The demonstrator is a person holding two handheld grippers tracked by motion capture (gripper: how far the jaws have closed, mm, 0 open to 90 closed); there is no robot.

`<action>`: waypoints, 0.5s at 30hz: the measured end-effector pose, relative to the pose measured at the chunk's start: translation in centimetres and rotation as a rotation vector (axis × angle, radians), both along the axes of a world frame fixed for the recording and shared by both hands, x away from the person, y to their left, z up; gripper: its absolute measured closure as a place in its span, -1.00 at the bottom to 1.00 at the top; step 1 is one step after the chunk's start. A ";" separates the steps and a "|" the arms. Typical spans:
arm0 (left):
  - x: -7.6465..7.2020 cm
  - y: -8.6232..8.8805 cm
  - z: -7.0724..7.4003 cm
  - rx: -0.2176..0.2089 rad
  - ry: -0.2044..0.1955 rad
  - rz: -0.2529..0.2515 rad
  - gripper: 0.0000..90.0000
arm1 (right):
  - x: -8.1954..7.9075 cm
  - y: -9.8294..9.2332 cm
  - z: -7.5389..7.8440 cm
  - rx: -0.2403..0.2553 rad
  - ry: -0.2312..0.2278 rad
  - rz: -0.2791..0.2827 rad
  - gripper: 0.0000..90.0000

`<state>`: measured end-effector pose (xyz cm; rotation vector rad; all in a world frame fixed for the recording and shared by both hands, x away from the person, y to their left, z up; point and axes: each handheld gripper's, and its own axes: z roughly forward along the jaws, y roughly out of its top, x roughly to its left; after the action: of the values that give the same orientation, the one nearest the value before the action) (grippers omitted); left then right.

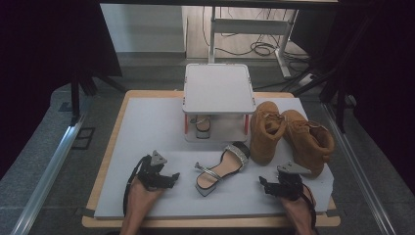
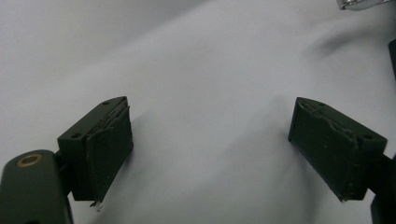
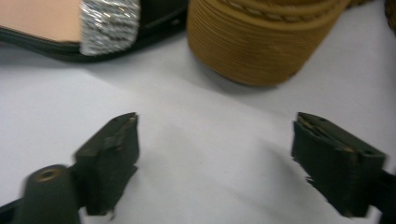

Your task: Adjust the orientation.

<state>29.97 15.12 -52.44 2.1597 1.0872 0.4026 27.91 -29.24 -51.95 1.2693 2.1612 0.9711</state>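
Two tan lace-up boots: the nearer boot (image 1: 265,131) stands just right of the small white two-tier rack (image 1: 219,88), the farther boot (image 1: 308,140) beyond it to the right. Two silver-strapped sandals: one sandal (image 1: 221,169) lies in front of the rack, the other sandal (image 1: 202,124) sits on the rack's lower shelf. One rack. Two handheld grippers: a left gripper (image 1: 172,177) and a right gripper (image 1: 263,184), both in front of the rack.
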 end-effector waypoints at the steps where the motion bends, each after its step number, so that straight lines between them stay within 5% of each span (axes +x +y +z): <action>1: 0.0 0.0 0.0 -0.001 0.000 0.000 -0.71 | 0.2 -0.1 0.0 0.001 0.017 -0.010 -0.68; 5: 0.0 0.0 0.0 -0.002 0.000 0.000 -0.71 | 0.6 -0.1 -0.2 -0.004 0.056 -0.014 -0.71; 15: -0.1 0.0 0.1 0.001 -0.001 0.001 -0.68 | 0.6 -0.1 -0.2 -0.005 0.060 -0.013 -0.72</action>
<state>29.89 15.11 -52.36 2.1595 1.0875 0.4042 28.56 -29.35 -52.13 1.3243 2.1968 0.9330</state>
